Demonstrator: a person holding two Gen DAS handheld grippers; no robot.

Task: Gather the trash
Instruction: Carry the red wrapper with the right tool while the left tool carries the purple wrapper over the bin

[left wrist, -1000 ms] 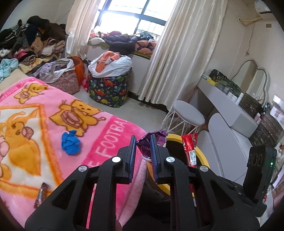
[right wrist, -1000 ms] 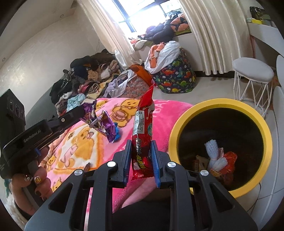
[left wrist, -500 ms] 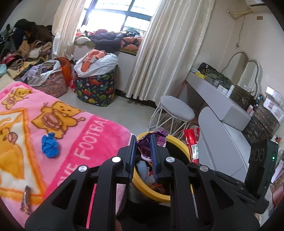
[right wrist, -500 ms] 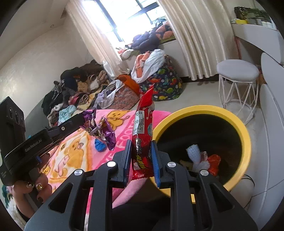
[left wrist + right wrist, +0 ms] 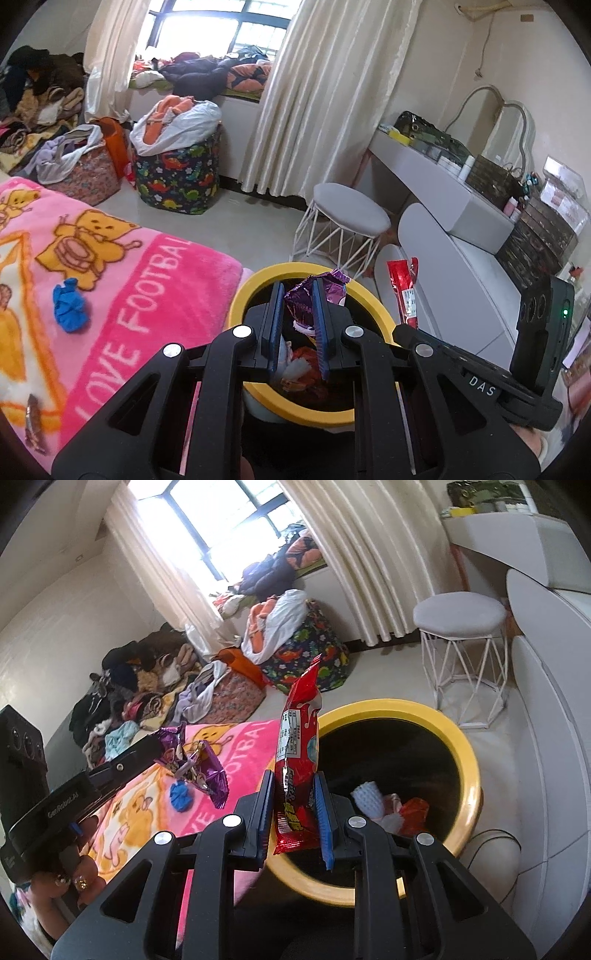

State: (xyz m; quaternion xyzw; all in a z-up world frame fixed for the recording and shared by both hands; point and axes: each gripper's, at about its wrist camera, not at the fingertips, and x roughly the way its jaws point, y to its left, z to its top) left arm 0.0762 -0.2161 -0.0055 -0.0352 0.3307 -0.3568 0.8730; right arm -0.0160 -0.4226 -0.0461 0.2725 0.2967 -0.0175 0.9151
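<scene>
Crumpled purple wrapper [image 5: 308,295] pinched tight in my left gripper [image 5: 298,314] above the yellow-rimmed bin [image 5: 258,280], red snack packet [image 5: 297,760] upright, clamped in my right gripper [image 5: 293,812] over the bin's near rim, pink blanket [image 5: 155,273] beside it.

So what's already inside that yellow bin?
The yellow bin holds a small pile of rubbish: a white bumpy piece, some pale scraps and a red-orange wrapper. The rest of its inside is dark, and the right claw with its red packet covers the near part.
</scene>
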